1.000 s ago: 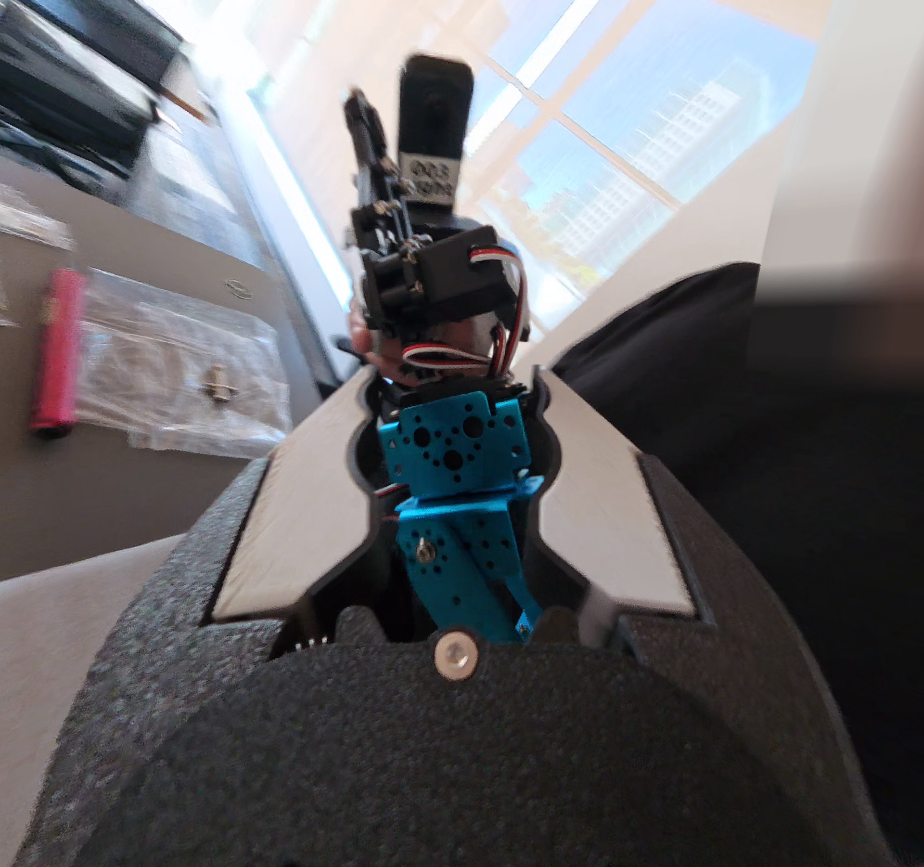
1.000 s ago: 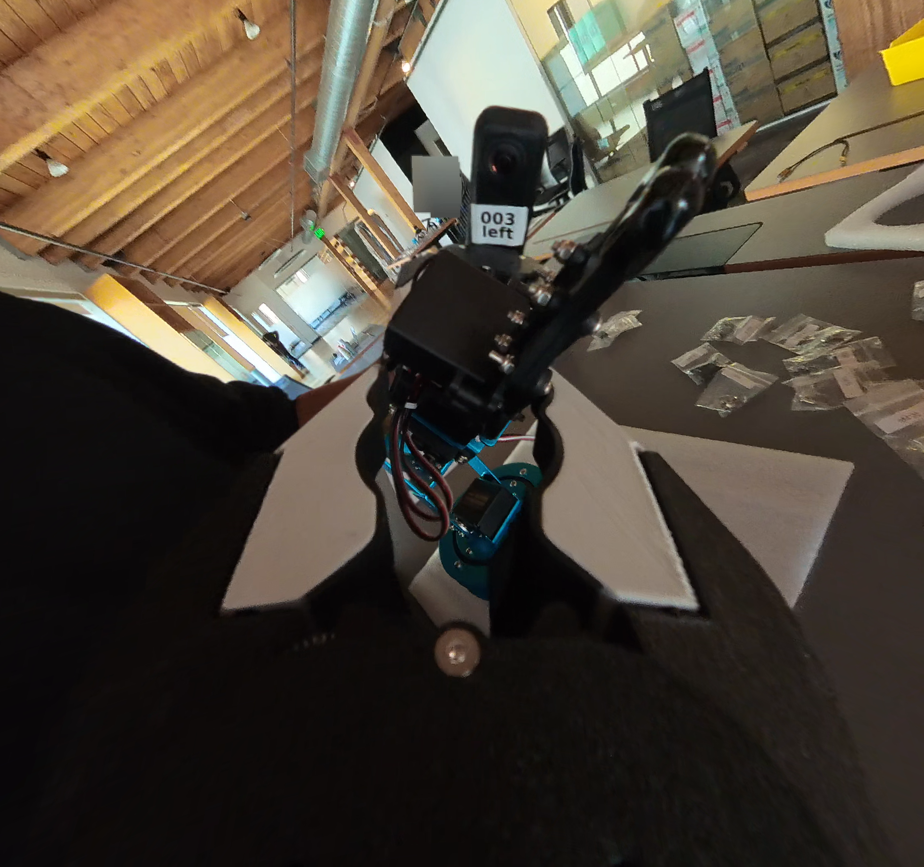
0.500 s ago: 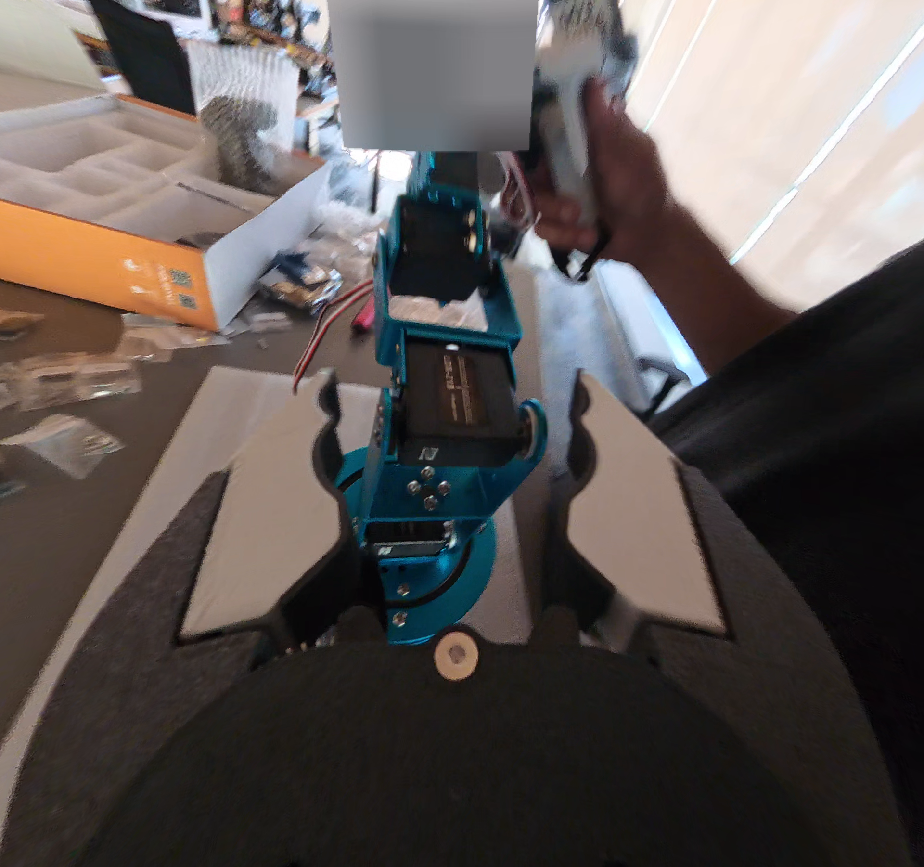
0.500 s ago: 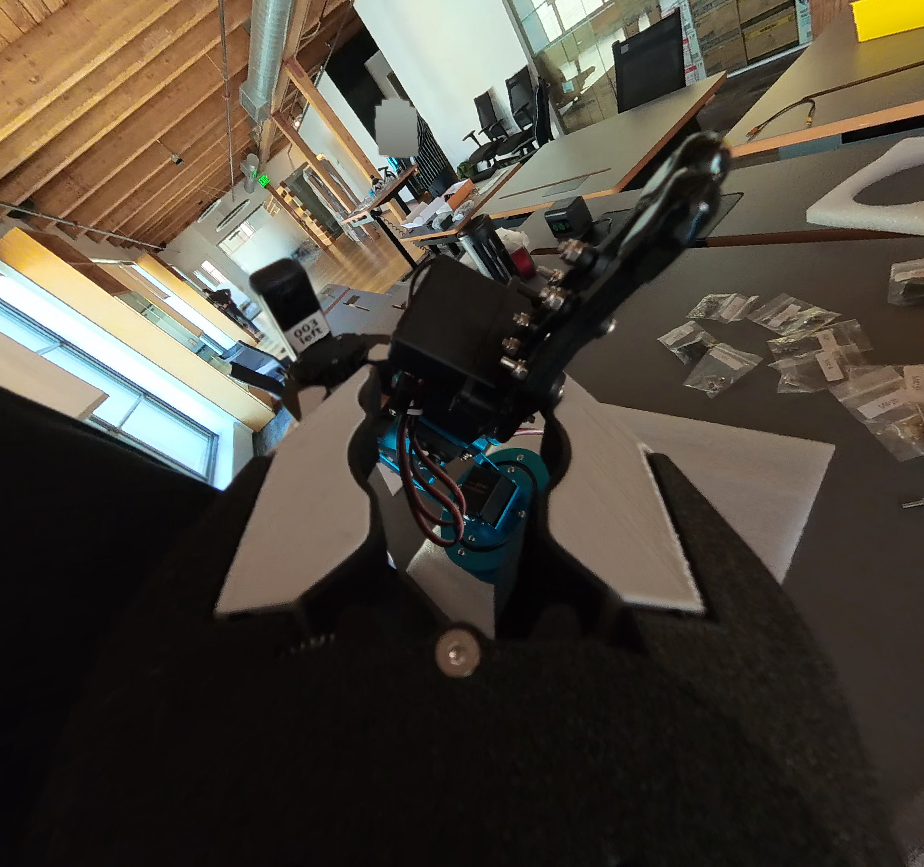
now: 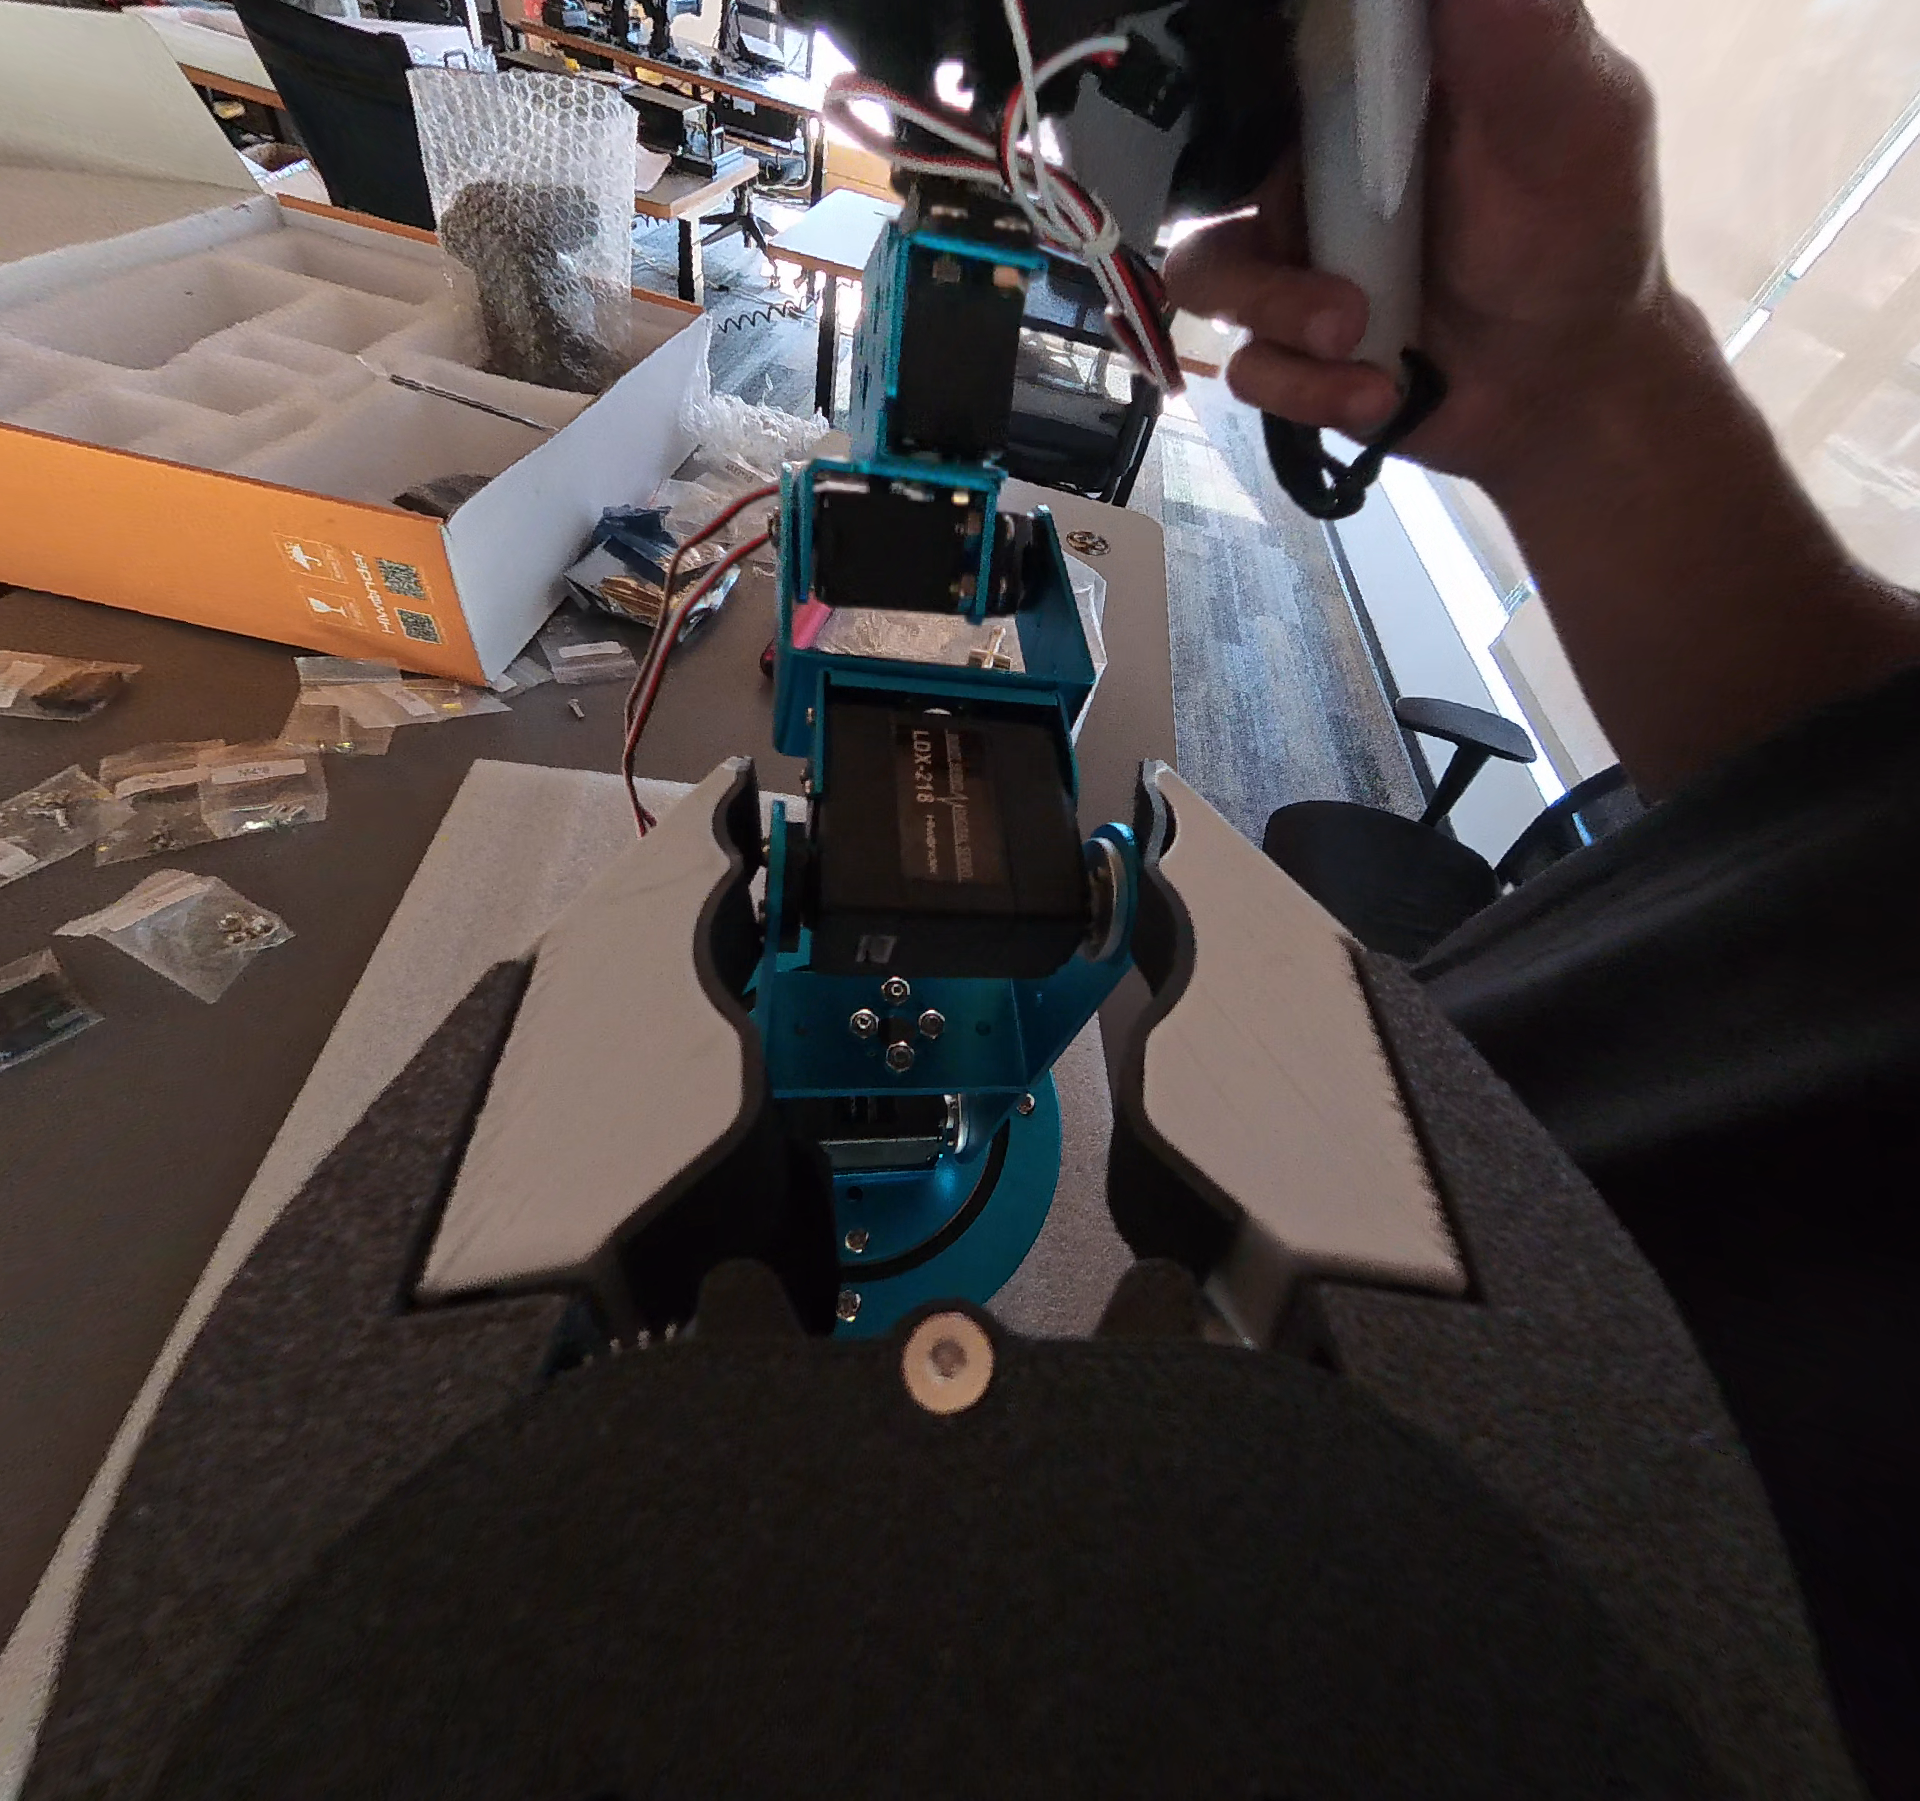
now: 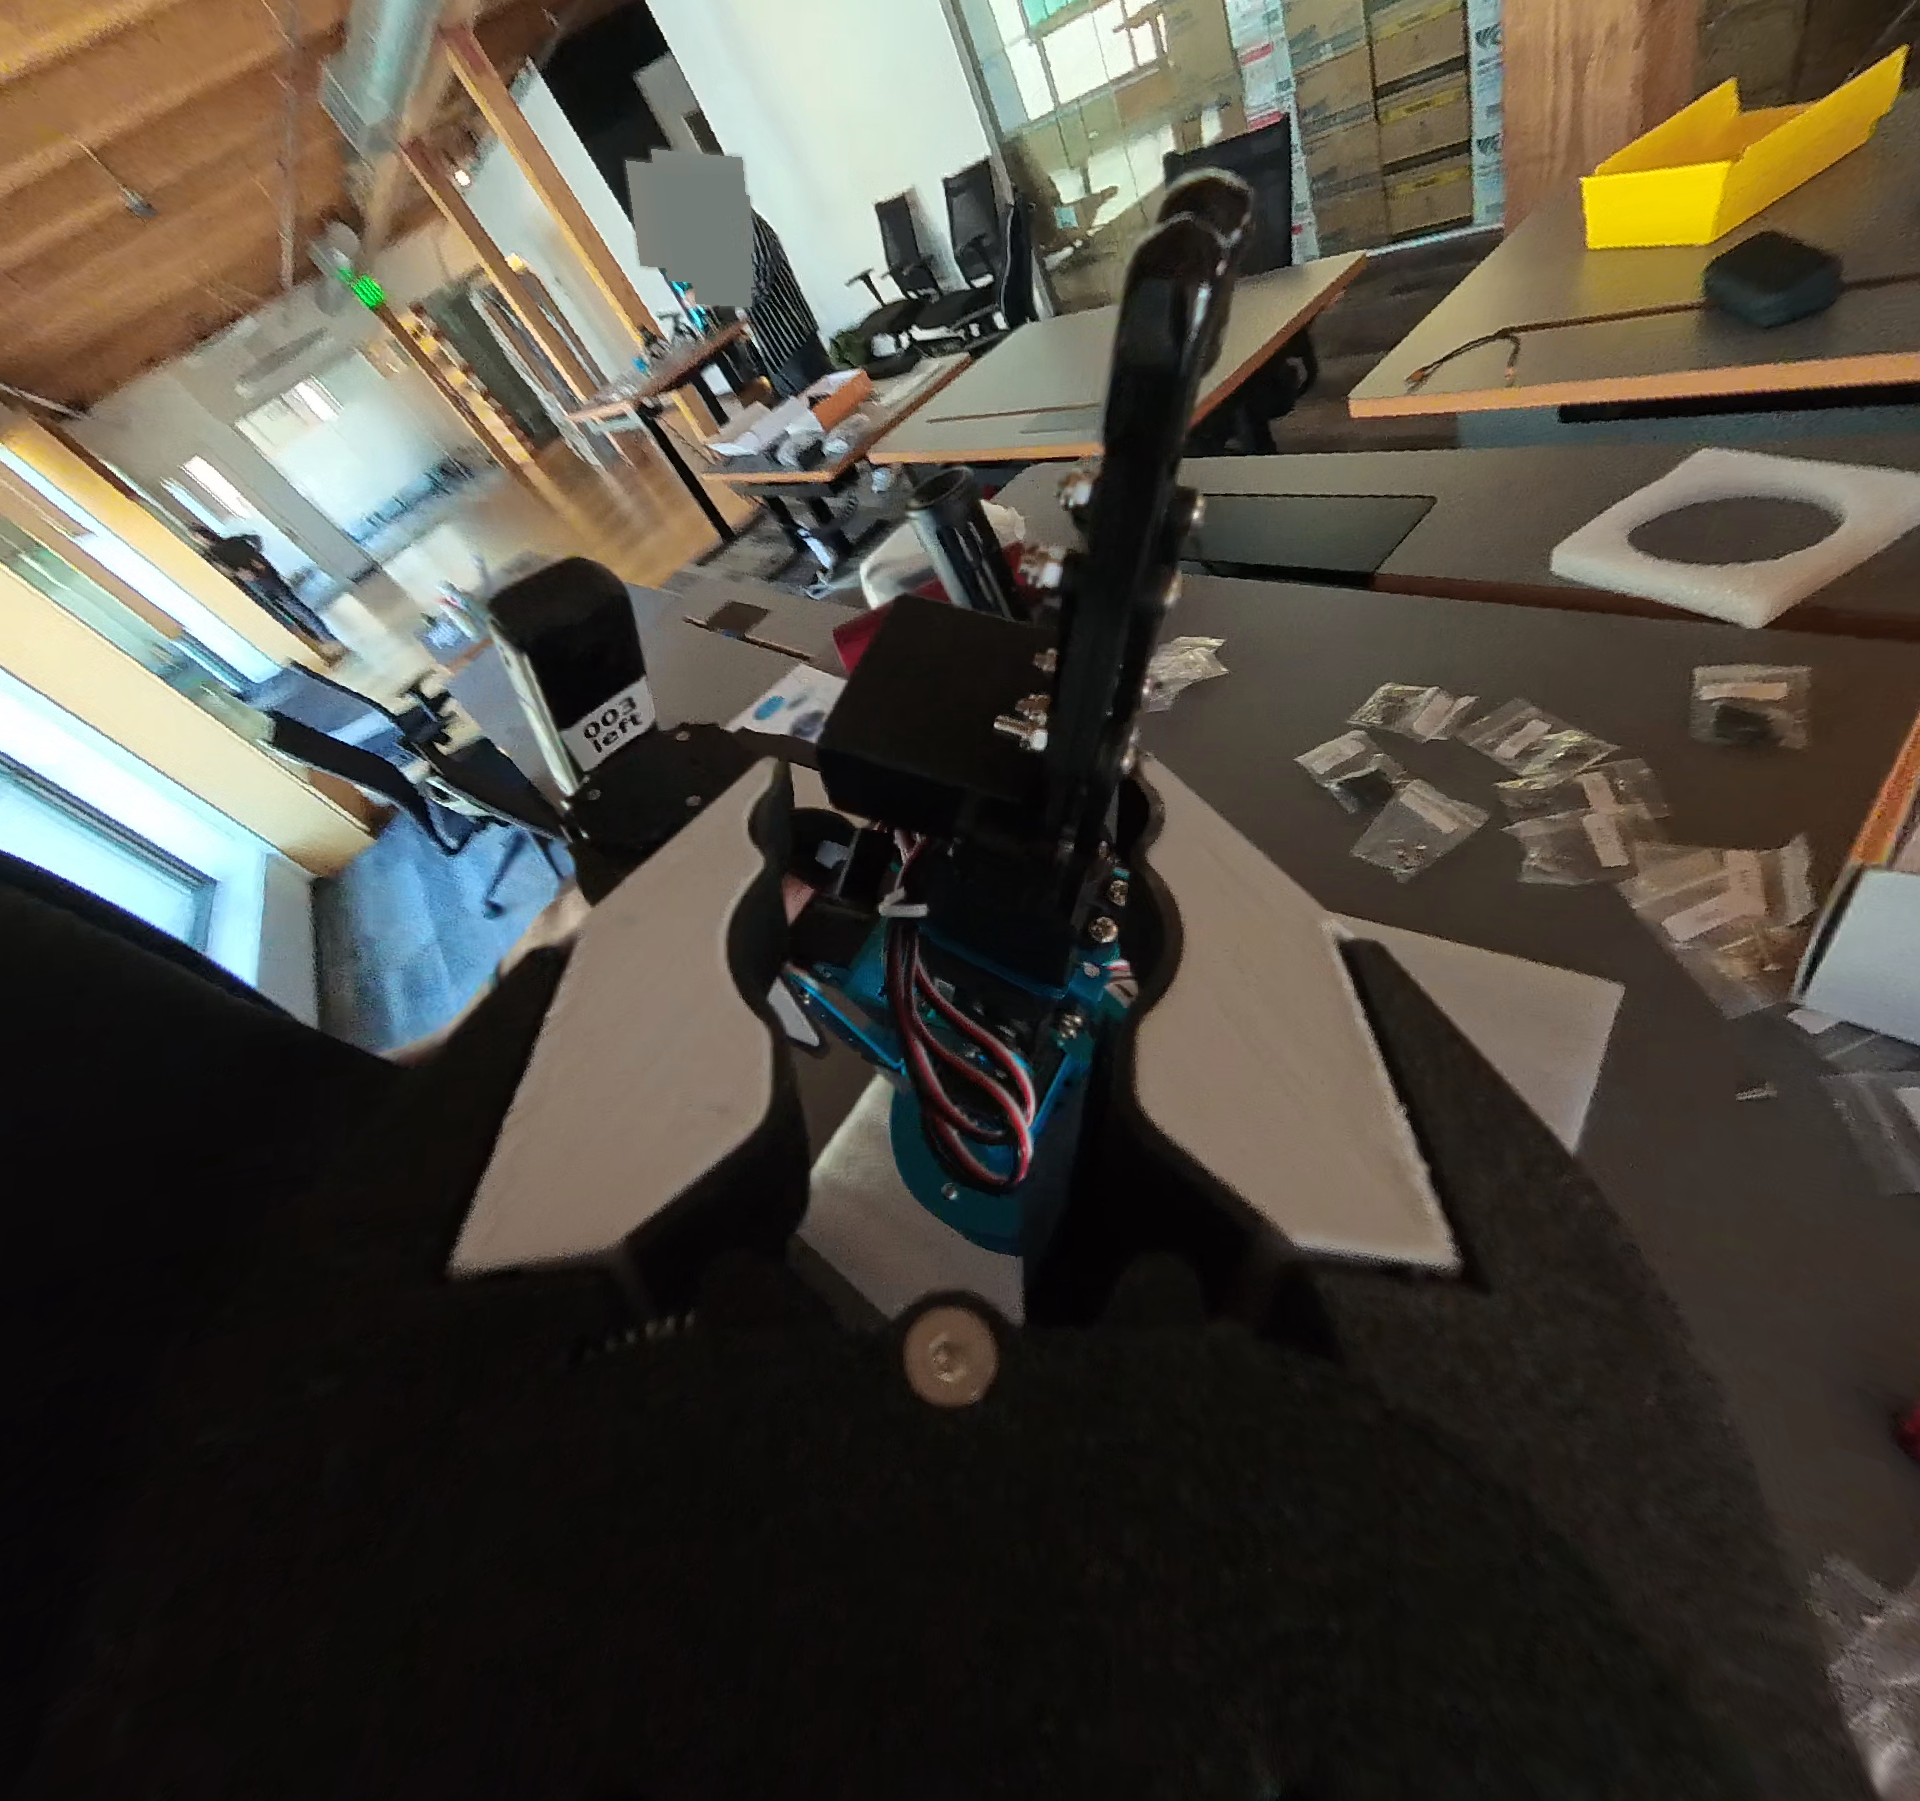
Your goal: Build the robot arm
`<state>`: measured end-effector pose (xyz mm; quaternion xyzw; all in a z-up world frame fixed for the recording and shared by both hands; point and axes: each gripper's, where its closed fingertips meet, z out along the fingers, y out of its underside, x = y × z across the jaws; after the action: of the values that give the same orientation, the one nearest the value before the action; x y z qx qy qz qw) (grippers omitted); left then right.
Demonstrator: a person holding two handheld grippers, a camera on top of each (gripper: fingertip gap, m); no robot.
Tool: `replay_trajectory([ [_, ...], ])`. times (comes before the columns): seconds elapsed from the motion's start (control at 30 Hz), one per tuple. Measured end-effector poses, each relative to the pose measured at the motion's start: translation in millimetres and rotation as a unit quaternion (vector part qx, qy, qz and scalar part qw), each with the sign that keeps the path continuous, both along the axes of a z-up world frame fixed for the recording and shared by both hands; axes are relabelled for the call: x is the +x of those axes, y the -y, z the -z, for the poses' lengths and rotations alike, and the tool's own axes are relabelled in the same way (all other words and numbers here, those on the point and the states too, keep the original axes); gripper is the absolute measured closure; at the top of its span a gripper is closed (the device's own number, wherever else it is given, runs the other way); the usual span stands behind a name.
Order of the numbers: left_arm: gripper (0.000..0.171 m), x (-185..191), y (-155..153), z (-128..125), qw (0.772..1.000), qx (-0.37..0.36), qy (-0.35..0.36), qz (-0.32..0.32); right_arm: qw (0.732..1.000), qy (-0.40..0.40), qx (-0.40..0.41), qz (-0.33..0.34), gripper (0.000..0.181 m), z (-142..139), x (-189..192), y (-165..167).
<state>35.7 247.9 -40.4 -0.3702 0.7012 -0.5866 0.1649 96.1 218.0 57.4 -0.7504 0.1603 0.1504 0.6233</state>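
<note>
A small blue metal robot arm [image 5: 914, 930] with black servos and red-white-black wires stands upright, its round blue base [image 5: 997, 1221] over a white foam sheet [image 5: 499, 868] on the dark table. My left gripper [image 5: 945, 785] is shut on its lower servo bracket. My right gripper [image 6: 961, 785] is shut on the arm's upper end, at the black servo [image 6: 935, 712] below the black claw [image 6: 1153, 463]. The right gripper and the hand [image 5: 1507, 245] holding it show at the top of the left wrist view. The left gripper's camera post [image 6: 582, 681] shows in the right wrist view.
An open orange and white box [image 5: 208, 536] with a foam insert lies at the left. Small bags of screws [image 6: 1455, 795] are scattered on the table [image 6: 1351, 629]. A bubble-wrap roll [image 5: 530, 224], a white foam ring [image 6: 1745, 546] and a yellow box [image 6: 1714, 182] stand farther off. About 12 cm separates my left fingertips from my right.
The left gripper swung from facing the windows to looking level across the table, and now grips lower on the arm. The arm went from tilted to upright. Both grippers stayed shut on it.
</note>
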Motion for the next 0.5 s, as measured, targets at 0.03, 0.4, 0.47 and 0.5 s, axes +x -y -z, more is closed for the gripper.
replay_trajectory([
  [0.03, 0.1, 0, 0, 0, 1.0, -0.002, -0.001, -0.001, 1.0, 0.011, -0.006, 0.0, 0.119, -2, -3, -2],
  [0.4, 0.088, 5, 5, -86, 0.996, -0.042, 0.068, -0.036, 0.997, 0.034, 0.015, -0.074, 0.106, -10, -21, -2],
  [0.47, 0.088, 16, 17, -106, 0.995, -0.036, 0.081, -0.038, 0.992, 0.045, 0.025, -0.117, 0.1, -11, -25, 3],
  [0.5, 0.088, 23, 22, -112, 0.995, -0.03, 0.083, -0.04, 0.988, 0.054, 0.027, -0.141, 0.097, -10, -27, 4],
])
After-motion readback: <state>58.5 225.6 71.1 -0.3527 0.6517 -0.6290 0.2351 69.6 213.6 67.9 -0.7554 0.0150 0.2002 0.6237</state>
